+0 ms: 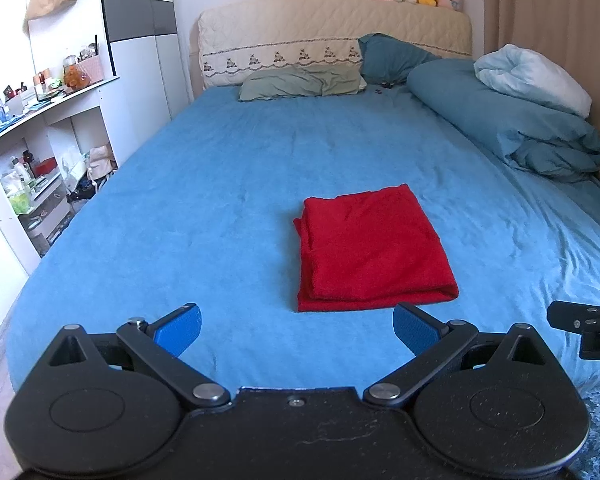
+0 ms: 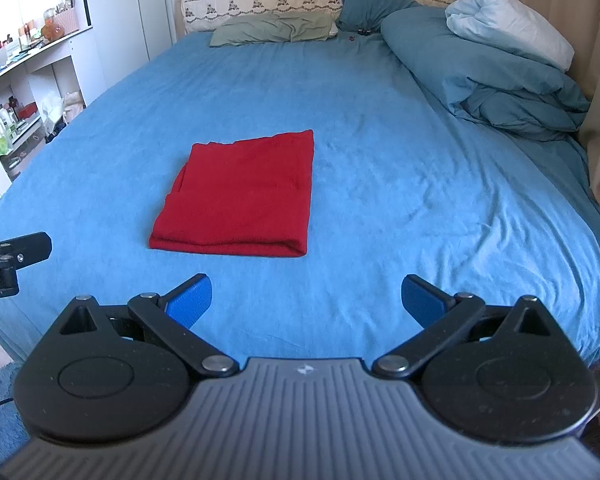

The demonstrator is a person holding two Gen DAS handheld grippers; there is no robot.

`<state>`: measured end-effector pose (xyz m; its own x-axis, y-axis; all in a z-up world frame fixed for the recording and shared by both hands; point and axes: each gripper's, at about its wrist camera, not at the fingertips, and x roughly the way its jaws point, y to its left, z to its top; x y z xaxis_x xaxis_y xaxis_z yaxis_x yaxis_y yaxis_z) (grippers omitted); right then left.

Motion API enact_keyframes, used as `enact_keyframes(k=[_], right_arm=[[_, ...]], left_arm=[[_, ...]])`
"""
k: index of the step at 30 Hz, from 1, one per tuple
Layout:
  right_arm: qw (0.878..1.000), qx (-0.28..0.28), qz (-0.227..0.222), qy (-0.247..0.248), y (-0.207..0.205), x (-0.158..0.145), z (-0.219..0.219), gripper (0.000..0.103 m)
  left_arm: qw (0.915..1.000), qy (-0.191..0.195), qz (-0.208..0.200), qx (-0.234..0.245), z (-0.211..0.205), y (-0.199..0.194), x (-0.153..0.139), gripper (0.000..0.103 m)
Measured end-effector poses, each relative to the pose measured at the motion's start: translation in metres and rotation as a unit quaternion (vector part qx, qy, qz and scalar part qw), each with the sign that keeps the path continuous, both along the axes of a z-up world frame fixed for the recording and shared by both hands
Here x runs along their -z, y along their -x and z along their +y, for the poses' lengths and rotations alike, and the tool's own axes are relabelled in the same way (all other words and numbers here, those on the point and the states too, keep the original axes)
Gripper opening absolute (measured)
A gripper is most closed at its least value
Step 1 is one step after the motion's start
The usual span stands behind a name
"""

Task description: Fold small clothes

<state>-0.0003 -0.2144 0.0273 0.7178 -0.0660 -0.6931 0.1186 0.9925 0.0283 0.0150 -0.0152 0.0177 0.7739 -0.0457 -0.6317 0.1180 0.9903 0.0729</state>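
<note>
your red cloth (image 1: 370, 248) is folded into a neat rectangle, layered edges on its left side and a rounded fold on the near edge. it lies flat on the blue bed sheet (image 1: 180, 200), mid-bed, toward the near edge. your left gripper (image 1: 298, 328) and right gripper (image 2: 306, 298) both have jaws spread wide, empty, held short of the cloth, not touching it.

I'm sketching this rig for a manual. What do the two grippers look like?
Both have black linkage arms on round black discs, tipped with blue textured fingers. The left gripper has a plain black body; the right gripper has a grey ribbed body with a small white logo. No hands or sleeves show.
</note>
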Motion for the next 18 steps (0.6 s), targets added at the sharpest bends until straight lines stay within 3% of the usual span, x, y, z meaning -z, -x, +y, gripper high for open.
enact_keyframes(k=[14, 18], right_arm=[[1.0, -0.004, 0.002, -0.001, -0.0014, 0.0028, -0.0065, 0.103], [1.0, -0.004, 0.003, -0.003, -0.0027, 0.0059, -0.0084, 0.103]], left_arm=[[0.9999, 0.014, 0.001, 0.0, 0.0041, -0.0017, 0.0031, 0.103], [1.0, 0.002, -0.002, 0.001, 0.0044, -0.0024, 0.0042, 0.103]])
